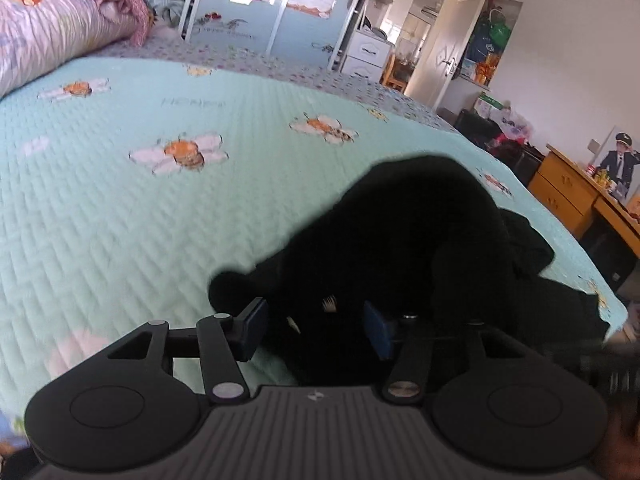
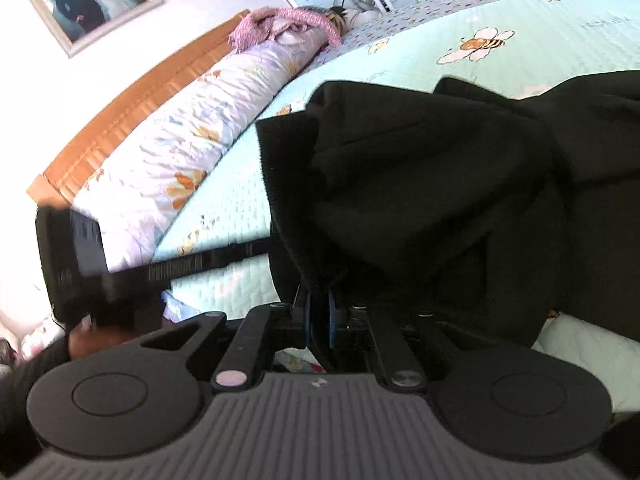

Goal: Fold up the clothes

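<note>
Left wrist view: left gripper [image 1: 316, 328] low over a mint quilted bedspread [image 1: 120, 208], blue pads [image 1: 256, 330] spread wide, black garment [image 1: 400, 240] bunched between and beyond them, gripped by neither.
Right wrist view: right gripper [image 2: 319, 316] clamped on an edge of the black garment [image 2: 440, 184], pads nearly together with a fold of cloth between.
Garment position: heaped in a crumpled mound on the bedspread, near the bed's edge.
Background: floral rolled quilt [image 2: 180, 152] along a wooden headboard [image 2: 132, 108], pink knit [image 2: 288, 20] draped on top.
</note>
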Available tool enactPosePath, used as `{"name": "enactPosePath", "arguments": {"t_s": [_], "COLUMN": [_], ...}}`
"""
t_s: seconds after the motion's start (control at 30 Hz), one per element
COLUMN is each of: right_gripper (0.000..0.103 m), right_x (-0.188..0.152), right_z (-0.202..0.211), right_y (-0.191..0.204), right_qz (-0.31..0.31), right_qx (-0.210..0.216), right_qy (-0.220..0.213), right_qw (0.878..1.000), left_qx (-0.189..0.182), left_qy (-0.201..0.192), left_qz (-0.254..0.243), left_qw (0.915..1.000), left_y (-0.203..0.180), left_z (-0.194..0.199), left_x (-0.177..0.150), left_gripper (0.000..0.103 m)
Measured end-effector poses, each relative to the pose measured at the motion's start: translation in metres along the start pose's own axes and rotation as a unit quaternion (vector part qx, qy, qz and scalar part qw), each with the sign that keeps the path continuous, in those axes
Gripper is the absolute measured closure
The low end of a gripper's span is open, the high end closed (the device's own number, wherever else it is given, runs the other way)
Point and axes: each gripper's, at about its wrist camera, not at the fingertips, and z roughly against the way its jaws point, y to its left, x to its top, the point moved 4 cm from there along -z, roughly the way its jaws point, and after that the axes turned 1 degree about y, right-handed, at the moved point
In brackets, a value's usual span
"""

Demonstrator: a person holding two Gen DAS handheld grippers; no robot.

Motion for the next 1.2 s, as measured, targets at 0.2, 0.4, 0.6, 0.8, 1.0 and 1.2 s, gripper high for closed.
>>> {"name": "enactPosePath", "arguments": {"t_s": [0.2, 0.4, 0.6, 0.8, 1.0, 1.2], "right_gripper": [0.094, 0.086, 0.072, 0.062, 0.056, 0.055], "right_x": [0.031, 0.051, 0.031, 0.003, -0.004, -0.006], "right_z": [0.021, 0.006, 0.011, 0.022, 0.027, 0.030], "right_y": [0.016, 0.013, -0.001, -0.013, -0.024, -0.026], "right_qz": [-0.054, -0.062, -0.053, -0.048, -0.065, -0.071], "right_qx": [0.060, 0.030, 0.002, -0.038, -0.065, -0.075], "right_qy": [-0.065, -0.064, -0.040, -0.019, -0.017, -0.017], "right_qw": [0.995, 0.996, 0.998, 0.998, 0.996, 0.995], "left_qx": [-0.025, -0.029, -0.040, -0.009, 0.043, 0.041], "left_qy": [0.006, -0.006, 0.006, 0.046, 0.081, 0.108], "left_qz": [-0.001, -0.009, -0.026, -0.049, -0.076, -0.081], "left_qw": [0.9997, 0.9995, 0.9988, 0.9977, 0.9929, 0.9900], "left_y": [-0.013, -0.024, -0.034, -0.050, -0.068, -0.075], "left_z": [0.006, 0.015, 0.013, -0.002, -0.017, -0.026], "left_x": [-0.013, -0.017, -0.021, -0.019, -0.020, -0.024], "left_gripper": [0.046, 0.046, 0.045, 0.033, 0.031, 0.031]}}
